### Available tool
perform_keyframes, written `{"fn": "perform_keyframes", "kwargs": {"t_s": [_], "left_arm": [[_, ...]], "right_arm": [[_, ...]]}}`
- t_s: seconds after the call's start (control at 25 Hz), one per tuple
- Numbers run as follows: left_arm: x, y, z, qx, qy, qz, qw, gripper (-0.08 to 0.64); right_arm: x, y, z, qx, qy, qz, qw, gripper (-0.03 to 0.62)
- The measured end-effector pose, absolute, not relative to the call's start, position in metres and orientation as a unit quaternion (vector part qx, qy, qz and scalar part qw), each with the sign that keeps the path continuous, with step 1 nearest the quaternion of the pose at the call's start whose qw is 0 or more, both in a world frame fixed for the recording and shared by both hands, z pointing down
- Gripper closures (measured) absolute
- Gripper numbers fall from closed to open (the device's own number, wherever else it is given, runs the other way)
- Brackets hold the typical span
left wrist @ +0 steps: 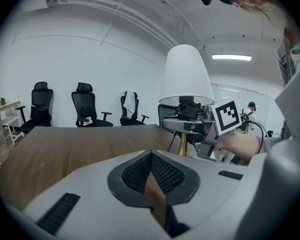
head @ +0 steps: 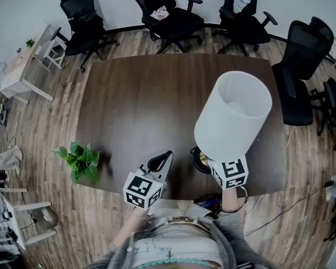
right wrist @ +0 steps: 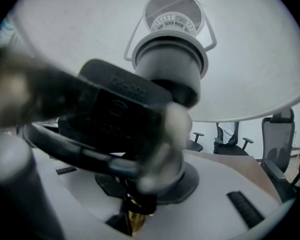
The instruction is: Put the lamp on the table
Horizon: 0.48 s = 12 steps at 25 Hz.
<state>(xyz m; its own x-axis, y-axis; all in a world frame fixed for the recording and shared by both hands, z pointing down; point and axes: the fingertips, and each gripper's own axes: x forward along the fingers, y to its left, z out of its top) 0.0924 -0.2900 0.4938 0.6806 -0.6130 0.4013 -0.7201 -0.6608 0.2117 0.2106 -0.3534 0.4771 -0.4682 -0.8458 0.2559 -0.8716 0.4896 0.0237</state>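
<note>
At the near table edge, the left gripper point(head: 165, 157) is held clenched, with nothing between its jaws. Beside it, the right gripper point(right wrist: 134, 214) is clamped on the brass stem point(right wrist: 132, 223) of the lamp point(head: 233, 114), which is kept upright with its base over the near part of the dark table point(head: 140, 94); contact with the top cannot be told. A leafy plant point(head: 78, 161) is seen at the table's near left corner. Office chairs point(head: 171, 13) are ranged beyond the far side.

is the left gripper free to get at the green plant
Probably yes: the left gripper is empty, only bare table lies between it and the plant, and the lamp is on its other side.
</note>
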Motion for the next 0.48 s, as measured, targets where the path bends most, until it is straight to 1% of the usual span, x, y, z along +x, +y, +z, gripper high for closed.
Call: {"fn": "perform_keyframes", "kwargs": {"t_s": [0.48], "left_arm": [[0.084,-0.290,0.509,0.893,-0.370,0.167,0.193,0.549]], "right_arm": [[0.211,-0.362,0.504,0.501,-0.853,0.073,0.127,0.502]]}}
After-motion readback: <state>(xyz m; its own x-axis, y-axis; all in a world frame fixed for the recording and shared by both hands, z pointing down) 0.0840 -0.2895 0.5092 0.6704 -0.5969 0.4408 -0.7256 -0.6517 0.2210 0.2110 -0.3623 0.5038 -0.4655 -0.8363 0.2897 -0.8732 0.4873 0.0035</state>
